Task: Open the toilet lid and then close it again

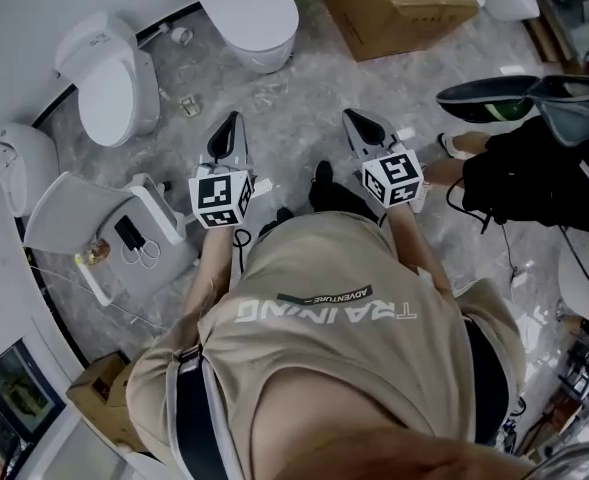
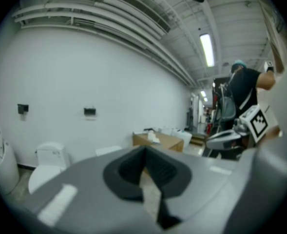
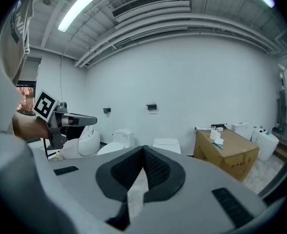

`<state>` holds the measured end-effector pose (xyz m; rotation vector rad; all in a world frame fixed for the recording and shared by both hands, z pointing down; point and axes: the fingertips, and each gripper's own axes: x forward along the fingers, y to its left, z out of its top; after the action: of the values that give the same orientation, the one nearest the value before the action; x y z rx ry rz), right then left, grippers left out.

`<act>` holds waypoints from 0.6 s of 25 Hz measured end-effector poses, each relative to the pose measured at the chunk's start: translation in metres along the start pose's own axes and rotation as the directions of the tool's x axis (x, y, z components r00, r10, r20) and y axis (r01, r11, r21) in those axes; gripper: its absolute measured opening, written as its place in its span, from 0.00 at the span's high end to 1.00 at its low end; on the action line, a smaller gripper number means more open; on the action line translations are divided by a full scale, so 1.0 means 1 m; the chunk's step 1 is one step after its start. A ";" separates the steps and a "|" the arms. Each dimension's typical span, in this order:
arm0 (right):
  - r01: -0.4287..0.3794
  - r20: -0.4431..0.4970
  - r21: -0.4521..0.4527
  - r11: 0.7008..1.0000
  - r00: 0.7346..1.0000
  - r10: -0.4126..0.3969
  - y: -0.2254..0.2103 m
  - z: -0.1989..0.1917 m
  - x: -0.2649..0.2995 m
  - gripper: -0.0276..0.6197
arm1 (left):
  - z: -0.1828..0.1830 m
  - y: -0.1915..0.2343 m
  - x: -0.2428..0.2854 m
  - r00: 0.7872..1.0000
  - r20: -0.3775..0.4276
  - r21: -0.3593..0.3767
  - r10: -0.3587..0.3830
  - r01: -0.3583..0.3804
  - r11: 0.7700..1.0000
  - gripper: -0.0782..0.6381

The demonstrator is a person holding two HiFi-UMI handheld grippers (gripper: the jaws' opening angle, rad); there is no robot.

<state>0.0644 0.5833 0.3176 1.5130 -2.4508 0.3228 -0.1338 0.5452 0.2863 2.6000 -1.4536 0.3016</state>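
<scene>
Along the far edge of the grey floor [image 1: 304, 103], by the wall, a white toilet [image 1: 109, 83] and a second toilet [image 1: 246, 10] stand with lids down. The left gripper [image 1: 231, 120] and right gripper [image 1: 360, 120] hover well short of them, jaws pressed together, holding nothing.

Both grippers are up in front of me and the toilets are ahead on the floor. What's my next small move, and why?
Probably step toward the closed white toilet and lower the left gripper to the front edge of its lid. Both it and the right gripper hang in mid-air, jaws together on nothing, well short of any toilet.
</scene>
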 end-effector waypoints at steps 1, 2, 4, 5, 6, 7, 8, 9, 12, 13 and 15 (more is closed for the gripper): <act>-0.007 0.002 -0.002 1.000 1.000 0.007 -0.009 0.002 0.007 0.94 | 0.003 0.001 0.010 1.000 0.001 0.005 0.009 -0.009 1.000 0.88; -0.015 -0.001 -0.010 1.000 1.000 0.015 -0.019 0.003 0.014 0.94 | 0.008 0.002 0.020 1.000 0.003 0.010 0.022 -0.022 1.000 0.88; -0.035 -0.015 -0.048 0.998 0.999 0.035 -0.037 0.006 0.027 0.94 | 0.019 0.001 0.039 0.999 0.008 0.016 0.053 -0.054 0.998 0.88; -0.050 -0.019 -0.073 0.996 0.999 0.049 -0.044 0.008 0.034 0.94 | 0.025 0.001 0.047 0.998 0.009 0.016 0.066 -0.066 0.998 0.88; -0.068 -0.019 -0.093 0.993 0.998 0.066 -0.052 0.012 0.041 0.94 | 0.030 -0.001 0.056 0.997 0.010 0.016 0.077 -0.077 0.997 0.88; -0.087 -0.017 -0.104 0.991 0.996 0.086 -0.060 0.016 0.049 0.94 | 0.035 -0.001 0.065 0.996 0.011 0.014 0.087 -0.087 0.996 0.88; -0.107 -0.016 -0.107 0.988 0.994 0.106 -0.069 0.020 0.057 0.94 | 0.039 -0.002 0.075 0.995 0.010 0.012 0.098 -0.098 0.995 0.88; -0.129 -0.017 -0.105 0.986 0.992 0.128 -0.078 0.022 0.066 0.94 | 0.041 -0.002 0.085 0.994 0.008 0.009 0.111 -0.111 0.994 0.88; -0.192 -0.029 -0.105 0.976 0.981 0.190 -0.099 0.022 0.091 0.94 | 0.044 -0.002 0.113 0.989 -0.016 0.006 0.146 -0.146 0.989 0.88; -0.207 -0.038 -0.110 0.972 0.978 0.204 -0.105 0.020 0.098 0.94 | 0.044 -0.003 0.122 0.987 -0.027 0.012 0.155 -0.155 0.988 0.88; -0.234 -0.058 -0.098 0.967 0.972 0.229 -0.116 0.013 0.110 0.94 | 0.044 -0.006 0.137 0.985 -0.049 0.038 0.166 -0.164 0.986 0.88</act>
<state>0.1196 0.4352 0.3471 1.1664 -2.5676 0.2634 -0.0539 0.4255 0.2767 2.4813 -1.6627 0.4128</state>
